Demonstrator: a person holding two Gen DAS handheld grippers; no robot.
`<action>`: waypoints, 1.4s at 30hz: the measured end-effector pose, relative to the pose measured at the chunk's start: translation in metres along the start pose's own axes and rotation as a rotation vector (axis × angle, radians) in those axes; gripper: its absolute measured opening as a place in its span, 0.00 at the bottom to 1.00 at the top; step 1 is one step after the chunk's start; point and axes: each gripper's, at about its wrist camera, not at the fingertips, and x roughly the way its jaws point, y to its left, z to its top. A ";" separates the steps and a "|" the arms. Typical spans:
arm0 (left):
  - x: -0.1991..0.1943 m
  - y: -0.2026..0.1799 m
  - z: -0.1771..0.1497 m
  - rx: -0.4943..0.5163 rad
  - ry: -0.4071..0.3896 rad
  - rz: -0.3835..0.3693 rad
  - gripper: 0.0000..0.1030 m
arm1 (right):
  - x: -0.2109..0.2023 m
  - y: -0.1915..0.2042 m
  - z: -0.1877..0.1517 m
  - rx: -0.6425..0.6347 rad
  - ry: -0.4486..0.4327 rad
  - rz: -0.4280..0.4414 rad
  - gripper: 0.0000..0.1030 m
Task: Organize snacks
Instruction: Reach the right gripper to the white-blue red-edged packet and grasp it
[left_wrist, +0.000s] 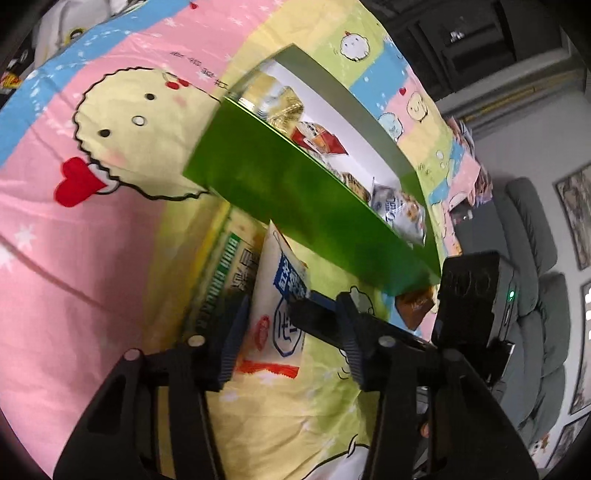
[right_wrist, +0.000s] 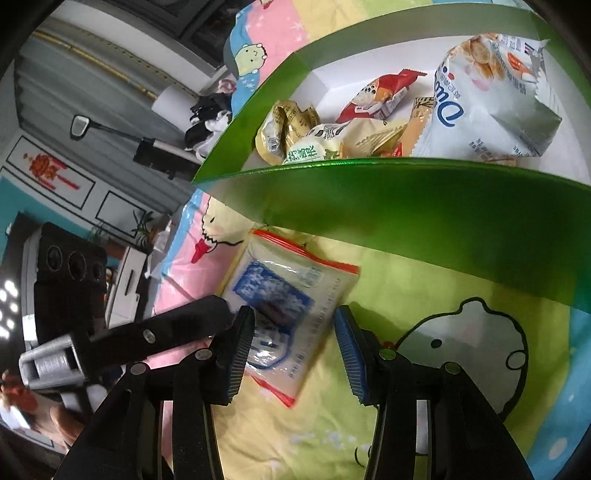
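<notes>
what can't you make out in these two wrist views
- Green box, left wrist view: its near wall hides most snacks inside.
- Green-lettered packet, left wrist view: mostly under the white and blue packet; print blurred.
- Orange packet, left wrist view: only a corner shows below the box.
- White and blue packet, right wrist view: print unreadable.

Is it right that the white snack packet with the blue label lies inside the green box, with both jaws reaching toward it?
Not quite. The white snack packet lies on the cartoon bedsheet outside the green box, just in front of its near wall, as the right wrist view shows. The rest holds: the right gripper and left gripper both reach toward it.
</notes>
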 end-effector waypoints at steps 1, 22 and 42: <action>0.001 -0.002 -0.001 0.007 -0.007 0.019 0.41 | 0.000 -0.001 0.000 -0.001 0.000 0.004 0.41; -0.018 0.015 -0.030 -0.025 -0.023 0.058 0.16 | -0.015 0.012 -0.023 -0.121 0.030 -0.040 0.46; -0.043 0.021 -0.095 -0.198 -0.054 0.021 0.40 | 0.033 0.032 0.020 -0.277 0.251 0.099 0.46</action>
